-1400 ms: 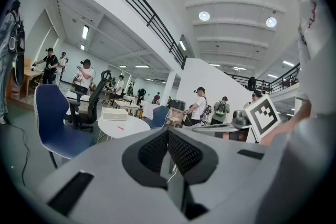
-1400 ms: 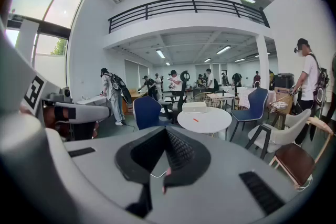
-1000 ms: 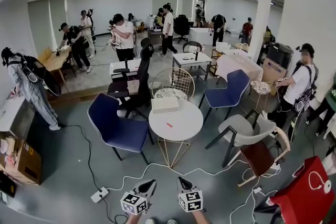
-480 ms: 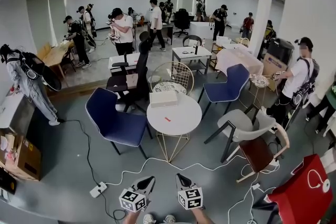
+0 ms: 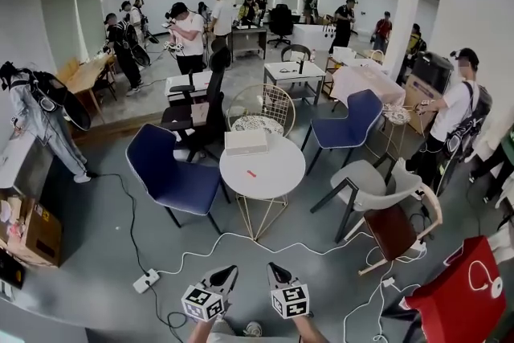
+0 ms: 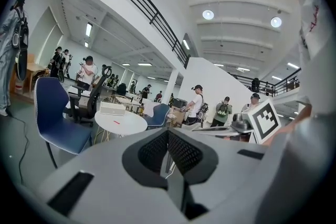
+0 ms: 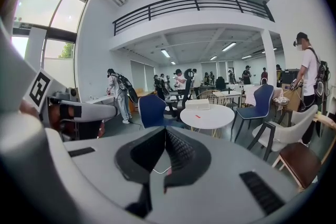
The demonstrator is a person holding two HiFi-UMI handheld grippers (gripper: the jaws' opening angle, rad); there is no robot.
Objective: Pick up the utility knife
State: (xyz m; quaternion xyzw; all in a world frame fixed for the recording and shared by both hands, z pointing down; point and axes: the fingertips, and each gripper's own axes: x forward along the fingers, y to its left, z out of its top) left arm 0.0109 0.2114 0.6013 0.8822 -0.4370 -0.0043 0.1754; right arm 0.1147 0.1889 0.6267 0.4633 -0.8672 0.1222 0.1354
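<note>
Both grippers are closed and empty: left gripper (image 5: 228, 275), right gripper (image 5: 276, 272). The utility knife (image 5: 251, 173) lies mid-top on the round table (image 5: 279, 165), well ahead of me. The open floor (image 5: 104, 253) between is crossed by a white cable (image 5: 229, 235). A blue chair (image 5: 165, 173) and a grey chair (image 5: 369, 189) flank the table. Compared with a second ago, the table sits slightly higher and further left in the head view.

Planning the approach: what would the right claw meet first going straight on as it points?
Probably the round white table, ahead in the head view; nothing stands between, but depth is unclear.
</note>
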